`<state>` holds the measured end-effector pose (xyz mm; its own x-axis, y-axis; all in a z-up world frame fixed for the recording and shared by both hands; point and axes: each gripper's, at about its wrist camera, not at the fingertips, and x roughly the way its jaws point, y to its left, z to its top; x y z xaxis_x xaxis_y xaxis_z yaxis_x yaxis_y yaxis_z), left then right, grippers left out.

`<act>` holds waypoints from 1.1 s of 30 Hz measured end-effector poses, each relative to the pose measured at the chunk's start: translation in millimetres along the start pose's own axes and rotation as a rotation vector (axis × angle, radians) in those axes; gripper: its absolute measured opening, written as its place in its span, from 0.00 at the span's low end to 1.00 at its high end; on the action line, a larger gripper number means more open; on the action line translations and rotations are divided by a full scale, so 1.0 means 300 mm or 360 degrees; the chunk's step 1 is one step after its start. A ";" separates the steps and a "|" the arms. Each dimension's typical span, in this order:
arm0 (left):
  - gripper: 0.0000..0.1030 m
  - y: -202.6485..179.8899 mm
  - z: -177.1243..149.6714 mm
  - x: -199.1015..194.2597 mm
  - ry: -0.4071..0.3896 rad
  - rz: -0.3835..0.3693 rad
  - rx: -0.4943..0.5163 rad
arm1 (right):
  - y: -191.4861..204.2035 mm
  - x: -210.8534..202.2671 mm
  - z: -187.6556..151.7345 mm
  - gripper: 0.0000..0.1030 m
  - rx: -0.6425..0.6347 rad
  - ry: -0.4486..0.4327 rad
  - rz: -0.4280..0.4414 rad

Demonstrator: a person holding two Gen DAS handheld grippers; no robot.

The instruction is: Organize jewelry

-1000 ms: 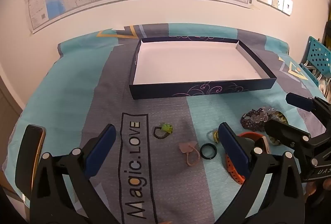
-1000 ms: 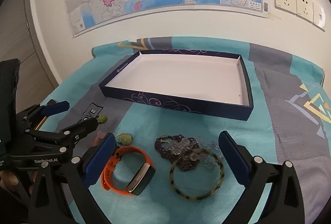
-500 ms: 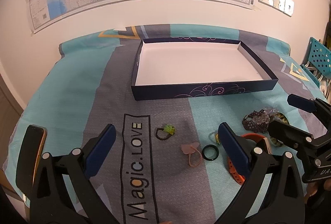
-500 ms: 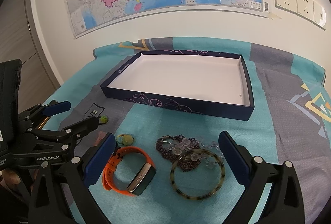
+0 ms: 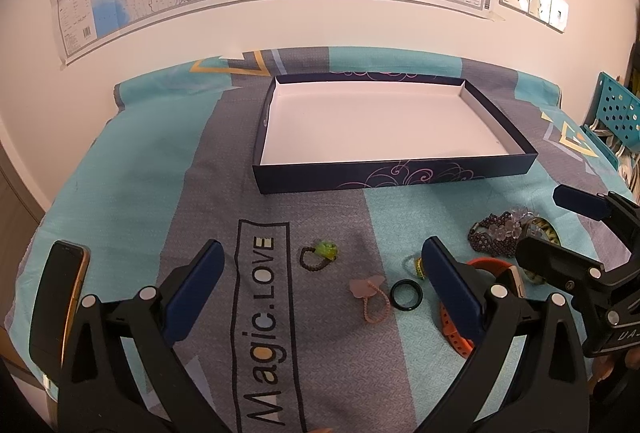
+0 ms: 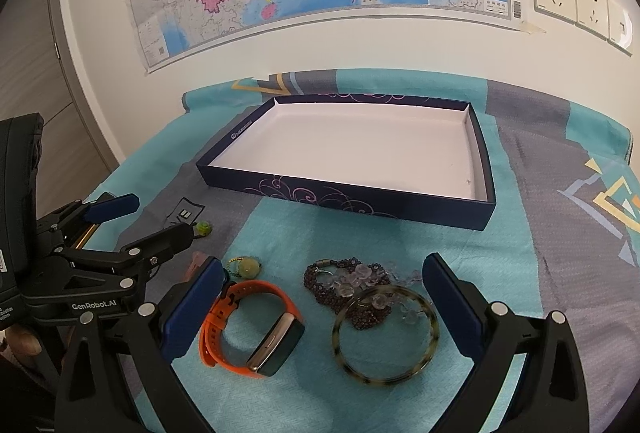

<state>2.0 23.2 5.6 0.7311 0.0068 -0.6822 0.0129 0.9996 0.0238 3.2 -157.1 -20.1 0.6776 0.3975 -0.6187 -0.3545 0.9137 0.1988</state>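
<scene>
Right now I have both tools hovering with nothing in them. My left hand-held gripper [image 5: 320, 273] has its blue pads spread wide above the grey "Magic.LOVE" stripe of the cloth [image 5: 132, 193]. Between those pads lie a green-stone ring [image 5: 320, 253], a pink charm on a loop [image 5: 370, 293] and a plain dark ring [image 5: 407, 295] — all resting on the surface, none touched. My right hand-held gripper [image 6: 320, 297] is likewise spread apart, low over the turquoise part. Between its pads I see an orange watch [image 6: 252, 329] lying on its side just inside the left pad, and a mottled bangle [image 6: 386, 335] that overlaps a heap of dark purple and clear beads [image 6: 352, 281]. A small yellow-green bead charm [image 6: 245, 267] sits just beyond the watch. Farther out, the shallow dark-blue box [image 6: 344, 199] with a white floor stands open, well apart from the jewelry — nothing lies inside. A phone [image 5: 60, 297] rests at the cloth's left edge.
</scene>
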 end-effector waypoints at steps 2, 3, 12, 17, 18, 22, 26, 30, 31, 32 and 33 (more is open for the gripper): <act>0.94 -0.017 0.001 0.000 -0.0002 0.0003 0.0003 | 0.004 0.002 -0.001 0.94 -0.0003 0.0000 0.0004; 0.94 -0.015 0.002 0.001 0.0000 0.0003 0.0002 | 0.004 0.003 -0.003 0.94 -0.0007 0.0000 0.0003; 0.94 -0.041 -0.003 0.002 0.0004 0.0008 0.0009 | 0.016 0.001 -0.009 0.94 -0.0016 -0.0005 0.0013; 0.94 -0.047 -0.004 0.004 0.0004 0.0007 0.0009 | 0.016 0.002 -0.011 0.94 -0.0011 -0.0002 0.0015; 0.94 -0.049 -0.004 0.005 0.0005 0.0007 0.0009 | 0.017 0.002 -0.011 0.94 -0.0012 -0.0002 0.0016; 0.94 -0.053 -0.007 0.005 0.0004 0.0008 0.0008 | 0.018 0.004 -0.010 0.94 -0.0013 0.0001 0.0020; 0.94 -0.054 -0.008 0.006 0.0004 0.0007 0.0007 | 0.018 0.003 -0.011 0.94 -0.0012 0.0003 0.0022; 0.94 -0.056 -0.008 0.007 0.0004 0.0007 0.0008 | 0.017 0.002 -0.013 0.94 -0.0012 0.0002 0.0022; 0.94 -0.056 -0.009 0.006 0.0003 0.0007 0.0008 | 0.018 0.002 -0.012 0.94 -0.0013 0.0001 0.0021; 0.94 -0.056 -0.009 0.007 0.0004 0.0006 0.0007 | 0.018 0.003 -0.012 0.94 -0.0012 0.0001 0.0022; 0.94 -0.056 -0.008 0.007 0.0004 0.0007 0.0007 | 0.018 0.003 -0.012 0.94 -0.0011 0.0002 0.0022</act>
<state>1.5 6.6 2.0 0.7294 0.0110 -0.6841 0.0130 0.9995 0.0299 -0.5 -152.1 -22.4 0.6718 0.4101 -0.6169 -0.3684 0.9075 0.2021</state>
